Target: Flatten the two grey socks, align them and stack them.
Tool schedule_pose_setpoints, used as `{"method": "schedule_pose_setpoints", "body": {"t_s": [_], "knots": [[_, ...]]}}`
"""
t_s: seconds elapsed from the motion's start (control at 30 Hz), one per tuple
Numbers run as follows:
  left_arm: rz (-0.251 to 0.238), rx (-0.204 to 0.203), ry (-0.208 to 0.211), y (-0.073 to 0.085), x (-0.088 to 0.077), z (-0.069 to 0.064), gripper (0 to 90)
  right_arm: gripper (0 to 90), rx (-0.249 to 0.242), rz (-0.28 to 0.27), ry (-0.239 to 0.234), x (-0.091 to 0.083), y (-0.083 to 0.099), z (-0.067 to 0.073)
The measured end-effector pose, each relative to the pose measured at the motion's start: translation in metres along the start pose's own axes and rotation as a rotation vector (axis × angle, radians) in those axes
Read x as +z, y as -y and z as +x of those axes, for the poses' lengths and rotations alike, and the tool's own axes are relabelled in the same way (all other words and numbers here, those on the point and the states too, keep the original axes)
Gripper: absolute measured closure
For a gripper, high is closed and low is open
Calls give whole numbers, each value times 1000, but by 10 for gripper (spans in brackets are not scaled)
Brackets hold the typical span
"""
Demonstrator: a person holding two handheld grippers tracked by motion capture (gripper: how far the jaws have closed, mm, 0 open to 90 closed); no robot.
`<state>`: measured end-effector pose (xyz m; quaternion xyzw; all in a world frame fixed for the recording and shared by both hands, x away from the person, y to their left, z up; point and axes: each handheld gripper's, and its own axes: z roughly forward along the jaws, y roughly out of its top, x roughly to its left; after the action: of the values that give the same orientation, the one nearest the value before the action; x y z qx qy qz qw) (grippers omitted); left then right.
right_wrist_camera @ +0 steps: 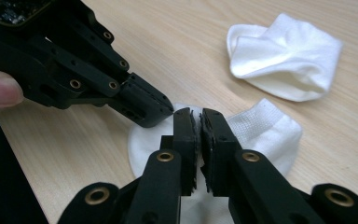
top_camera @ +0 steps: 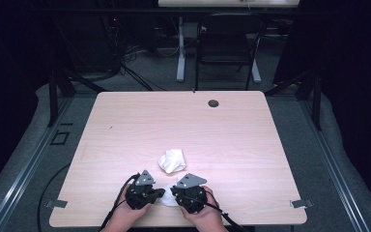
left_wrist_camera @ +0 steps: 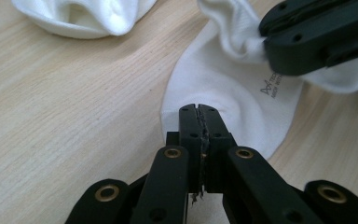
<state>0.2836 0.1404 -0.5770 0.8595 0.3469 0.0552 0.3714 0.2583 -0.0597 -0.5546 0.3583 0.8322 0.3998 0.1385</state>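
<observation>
From above, both grippers sit over the near sock (top_camera: pixel 170 199), the crumpled sock (top_camera: pixel 172 160) just beyond. The left gripper (left_wrist_camera: pixel 199 110) is clamped on the near sock's edge. The right gripper (right_wrist_camera: pixel 200 114) (jaws nearly together) pinches its cuff.

two socks are lying on the table (top_camera: pixel 125 125) near its front edge. near sock (left_wrist_camera: pixel 223 88) is sitting between both grippers, far sock (top_camera: pixel 172 160) lying just behind them, apart.
</observation>
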Motion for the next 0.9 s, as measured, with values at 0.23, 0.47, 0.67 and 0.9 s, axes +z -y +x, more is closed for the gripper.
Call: {"method": "schedule_pose_setpoints", "body": {"t_s": [0.23,0.47,0.67,0.9], "knots": [[14,1,-20,1,-4,4,894,852,9,-32,18,-15,-3,-8],[30,-1,-27,2,-8,9,894,853,31,-59,45,-30,-6,-18],[33,0,-44,3,-11,13,894,858,54,-60,76,-43,-1,-29],[35,-9,-54,4,-12,15,894,863,84,-32,96,-52,10,-42]]}}
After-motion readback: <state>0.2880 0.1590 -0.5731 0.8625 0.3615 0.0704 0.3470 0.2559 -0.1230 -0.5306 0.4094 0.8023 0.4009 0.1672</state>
